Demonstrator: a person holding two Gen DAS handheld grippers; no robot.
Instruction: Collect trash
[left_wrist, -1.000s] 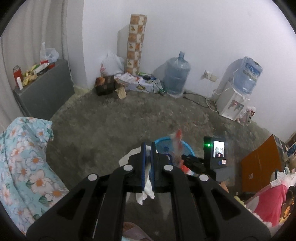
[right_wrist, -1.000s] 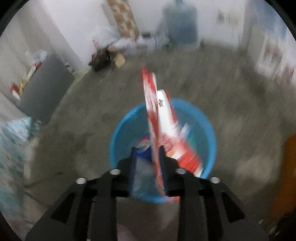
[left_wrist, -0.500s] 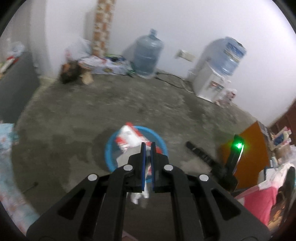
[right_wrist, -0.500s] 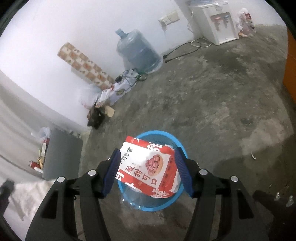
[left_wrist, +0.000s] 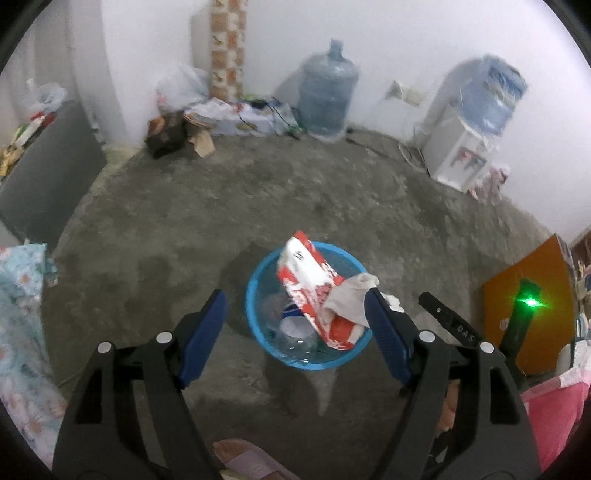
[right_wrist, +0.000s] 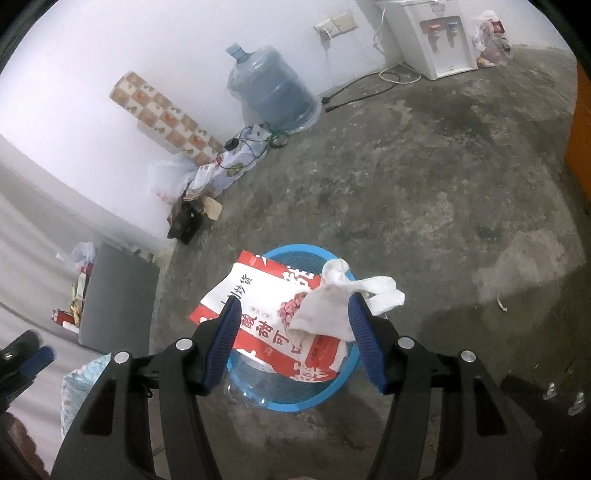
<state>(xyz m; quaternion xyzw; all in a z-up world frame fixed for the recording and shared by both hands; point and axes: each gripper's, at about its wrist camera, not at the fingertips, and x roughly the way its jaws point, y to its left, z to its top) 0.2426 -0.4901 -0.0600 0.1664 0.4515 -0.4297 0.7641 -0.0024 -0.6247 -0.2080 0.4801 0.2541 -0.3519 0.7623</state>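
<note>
A blue basket (left_wrist: 254, 295) (right_wrist: 295, 249) stands on the concrete floor. A red and white snack bag (left_wrist: 306, 280) (right_wrist: 266, 314) lies tilted across its top, over a clear plastic bottle (left_wrist: 291, 332) (right_wrist: 255, 384). A white cloth (left_wrist: 351, 299) (right_wrist: 332, 302) is draped on the bag and over the basket's right rim. My left gripper (left_wrist: 295, 299) hangs above the basket with its jaws opening wide; the cloth lies by its right finger, and no pad presses on it. My right gripper (right_wrist: 293, 304) is open above the bag, holding nothing.
Water jugs (left_wrist: 328, 96), a white dispenser (left_wrist: 454, 158) and bags of clutter (left_wrist: 192, 122) line the far wall. A grey cabinet (left_wrist: 48, 177) and floral bedding (left_wrist: 22, 317) are on the left. An orange board (left_wrist: 517, 302) is on the right.
The left gripper came over the basket shut on the white cloth, then opened; the cloth now lies on the bag. The right gripper opened, and the snack bag dropped onto the basket.
</note>
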